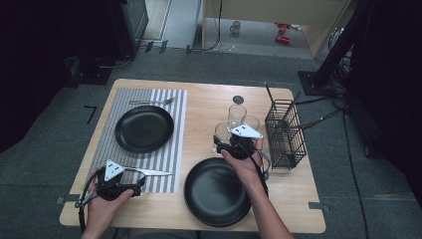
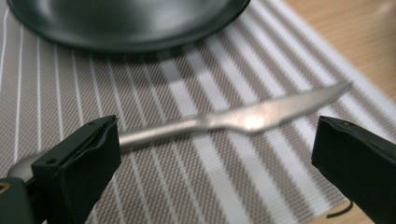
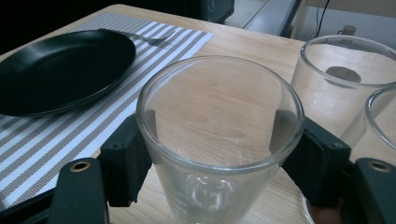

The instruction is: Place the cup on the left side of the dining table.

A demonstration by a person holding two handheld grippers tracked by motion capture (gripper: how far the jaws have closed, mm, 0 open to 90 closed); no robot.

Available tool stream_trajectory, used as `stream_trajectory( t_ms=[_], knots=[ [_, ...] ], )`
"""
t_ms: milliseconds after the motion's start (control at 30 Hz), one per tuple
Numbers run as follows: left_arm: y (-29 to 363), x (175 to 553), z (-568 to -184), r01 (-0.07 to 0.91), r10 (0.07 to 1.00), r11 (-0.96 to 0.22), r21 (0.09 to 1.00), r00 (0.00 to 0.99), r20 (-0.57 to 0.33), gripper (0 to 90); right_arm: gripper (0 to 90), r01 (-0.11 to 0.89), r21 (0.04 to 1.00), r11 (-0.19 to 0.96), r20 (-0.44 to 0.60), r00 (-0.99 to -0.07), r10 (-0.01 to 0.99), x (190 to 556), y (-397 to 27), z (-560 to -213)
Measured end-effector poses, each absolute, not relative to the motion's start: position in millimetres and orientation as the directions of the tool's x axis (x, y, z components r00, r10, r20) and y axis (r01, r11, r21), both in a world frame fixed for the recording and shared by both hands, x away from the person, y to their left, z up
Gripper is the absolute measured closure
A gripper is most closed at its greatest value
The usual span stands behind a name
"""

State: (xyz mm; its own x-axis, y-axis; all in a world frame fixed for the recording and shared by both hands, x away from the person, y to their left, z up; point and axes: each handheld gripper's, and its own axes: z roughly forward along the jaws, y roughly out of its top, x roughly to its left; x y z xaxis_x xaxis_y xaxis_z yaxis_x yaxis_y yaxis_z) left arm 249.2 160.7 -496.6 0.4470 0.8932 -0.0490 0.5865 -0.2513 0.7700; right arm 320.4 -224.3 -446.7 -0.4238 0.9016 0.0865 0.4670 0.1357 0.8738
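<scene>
A clear glass stands between the black jaws of my right gripper, which press on both of its sides; in the high view that glass is at the table's middle with the right gripper behind it. My left gripper rests at the front left, open. A steel knife lies flat on the striped placemat between the wide jaws, its handle end hidden behind one jaw. In the high view the knife points right along the placemat's front edge.
A black plate and a fork sit on the placemat. A second black plate lies at the front centre. Two more glasses stand behind the held one. A black wire cutlery basket stands at the right.
</scene>
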Motion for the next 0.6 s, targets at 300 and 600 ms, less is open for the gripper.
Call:
stream_trajectory(
  t_ms=[300, 600],
  knots=[
    [137, 267, -481, 0.530, 0.852, -0.275, 0.802, 0.521, -0.052, 1.6, 29.5, 0.459, 0.877, 0.143, 0.092, -0.452, 0.887, 315, -221, -436],
    [124, 282, -476, 0.517, 0.827, -0.255, 0.817, 0.555, -0.093, 1.6, 29.4, 0.456, 0.876, 0.154, 0.096, -0.479, 0.873, 312, -214, -430]
  ],
)
